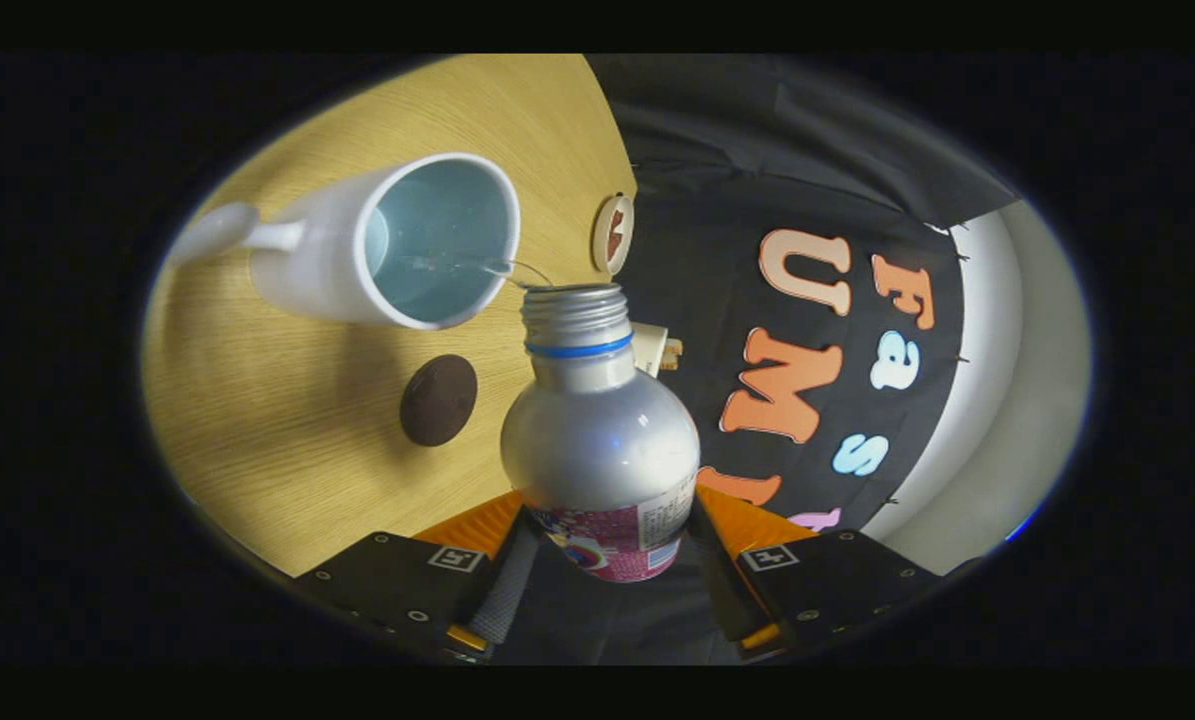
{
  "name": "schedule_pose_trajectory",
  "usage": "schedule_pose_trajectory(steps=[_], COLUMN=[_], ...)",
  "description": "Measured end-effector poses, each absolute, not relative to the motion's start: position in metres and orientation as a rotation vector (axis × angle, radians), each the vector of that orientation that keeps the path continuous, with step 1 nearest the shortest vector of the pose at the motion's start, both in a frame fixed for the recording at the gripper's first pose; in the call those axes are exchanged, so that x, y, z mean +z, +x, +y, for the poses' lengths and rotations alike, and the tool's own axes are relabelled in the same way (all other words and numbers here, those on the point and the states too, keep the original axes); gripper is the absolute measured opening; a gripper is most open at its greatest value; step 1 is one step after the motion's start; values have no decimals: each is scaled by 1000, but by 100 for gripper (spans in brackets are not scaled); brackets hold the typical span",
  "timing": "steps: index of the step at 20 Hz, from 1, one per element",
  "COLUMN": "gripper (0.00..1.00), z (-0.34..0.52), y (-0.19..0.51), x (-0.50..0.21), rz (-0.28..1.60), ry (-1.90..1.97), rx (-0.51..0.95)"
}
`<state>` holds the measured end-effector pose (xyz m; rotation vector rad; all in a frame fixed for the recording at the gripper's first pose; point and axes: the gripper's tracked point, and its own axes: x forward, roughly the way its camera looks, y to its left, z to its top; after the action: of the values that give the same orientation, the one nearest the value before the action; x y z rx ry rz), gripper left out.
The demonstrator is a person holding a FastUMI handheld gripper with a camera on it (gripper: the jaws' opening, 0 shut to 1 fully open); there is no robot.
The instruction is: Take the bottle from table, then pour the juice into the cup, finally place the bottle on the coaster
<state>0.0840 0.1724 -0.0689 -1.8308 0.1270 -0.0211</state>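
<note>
My gripper (605, 535) is shut on a silver bottle (597, 440) with a blue ring at its neck and a pink label, both fingers pressing its lower body. The view is rolled, so the bottle is tipped toward a white handled cup (397, 240) on the wooden table (287, 440). The bottle's open threaded mouth sits right at the cup's rim, and a thin clear stream runs from it into the cup. Liquid lies in the cup's pale inside. A dark brown round coaster (438, 399) lies flat on the table, between the cup and my fingers.
A small round wooden disc with a red mark (613, 234) stands at the table's far edge. A pale small object (654, 348) peeks out behind the bottle's neck. The black cloth wall rises beyond the table edge.
</note>
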Motion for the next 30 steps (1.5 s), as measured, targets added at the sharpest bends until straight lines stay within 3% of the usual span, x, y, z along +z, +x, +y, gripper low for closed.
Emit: schedule_pose_trajectory(steps=[30], gripper=[78], z=[180], y=[89], x=[-66], rz=[118], ry=[-1909], rx=[0])
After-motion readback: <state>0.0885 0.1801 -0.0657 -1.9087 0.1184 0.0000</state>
